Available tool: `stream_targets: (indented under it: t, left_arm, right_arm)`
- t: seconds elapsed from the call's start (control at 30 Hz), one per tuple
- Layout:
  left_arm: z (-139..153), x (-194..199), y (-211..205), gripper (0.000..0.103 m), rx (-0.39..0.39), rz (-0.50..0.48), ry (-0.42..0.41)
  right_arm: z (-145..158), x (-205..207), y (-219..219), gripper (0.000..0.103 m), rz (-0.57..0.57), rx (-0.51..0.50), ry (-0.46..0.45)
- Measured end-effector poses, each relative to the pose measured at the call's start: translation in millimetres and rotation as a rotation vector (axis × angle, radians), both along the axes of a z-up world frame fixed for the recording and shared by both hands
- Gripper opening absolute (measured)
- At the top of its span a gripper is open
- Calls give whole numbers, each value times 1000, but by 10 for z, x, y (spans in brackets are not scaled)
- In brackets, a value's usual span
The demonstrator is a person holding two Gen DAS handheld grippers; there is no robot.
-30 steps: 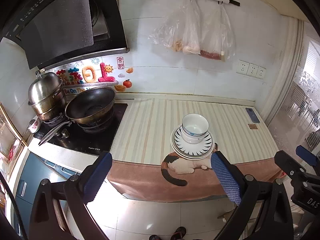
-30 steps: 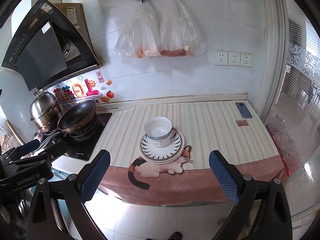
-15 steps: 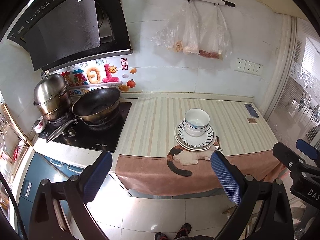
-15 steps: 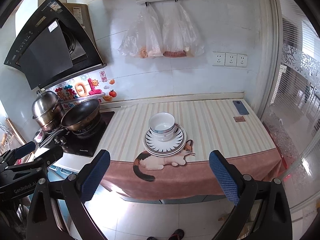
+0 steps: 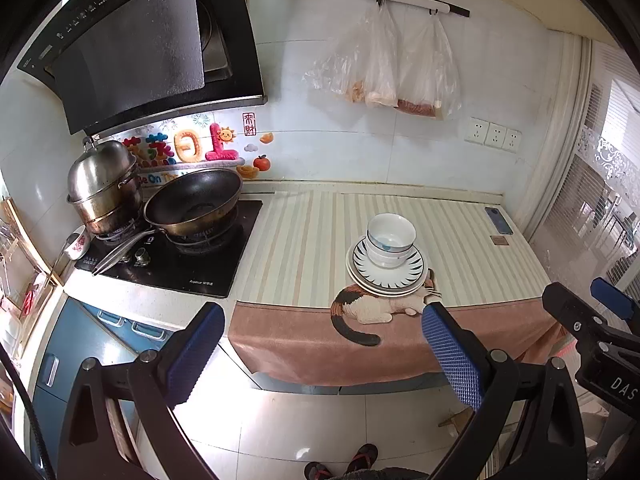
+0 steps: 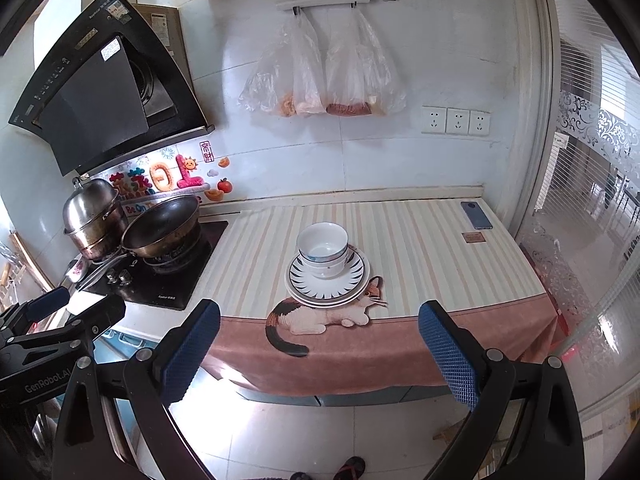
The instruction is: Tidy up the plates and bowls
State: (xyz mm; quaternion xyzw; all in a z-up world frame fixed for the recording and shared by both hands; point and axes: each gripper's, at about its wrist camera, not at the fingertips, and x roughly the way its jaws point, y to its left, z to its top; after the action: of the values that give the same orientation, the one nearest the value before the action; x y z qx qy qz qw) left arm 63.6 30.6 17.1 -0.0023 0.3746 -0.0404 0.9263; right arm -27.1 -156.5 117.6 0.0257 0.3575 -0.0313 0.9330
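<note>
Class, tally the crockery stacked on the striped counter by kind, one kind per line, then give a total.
Bowls: 2, nested one in the other
Plates: 3 going by the rims, though the lower ones are hard to separate
Total: 5

White tiled wall (image 5: 320,152), striped counter (image 5: 304,240)

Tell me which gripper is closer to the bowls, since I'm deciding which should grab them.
Right, though only slightly. The right gripper faces the bowls almost straight ahead; the left gripper sits off to their left. Both hang open, short of the counter.
</note>
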Motion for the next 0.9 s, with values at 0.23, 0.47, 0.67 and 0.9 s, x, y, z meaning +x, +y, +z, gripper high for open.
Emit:
stream_targets:
  t: [0.23, 0.47, 0.67, 0.9]
  left_arm:
    - [4, -16, -7, 101, 1, 2, -1]
    - [23, -9, 27, 101, -3, 0, -8]
    - [59, -24, 32, 101, -12, 1, -19]
    - [70, -48, 26, 101, -11, 3, -23]
  right_arm:
    - [0, -18, 7, 101, -9, 1, 0]
    - [17, -11, 20, 101, -13, 0, -1]
    - [31, -14, 31, 101, -12, -12, -1]
    - [56, -21, 22, 101, -9, -17, -7]
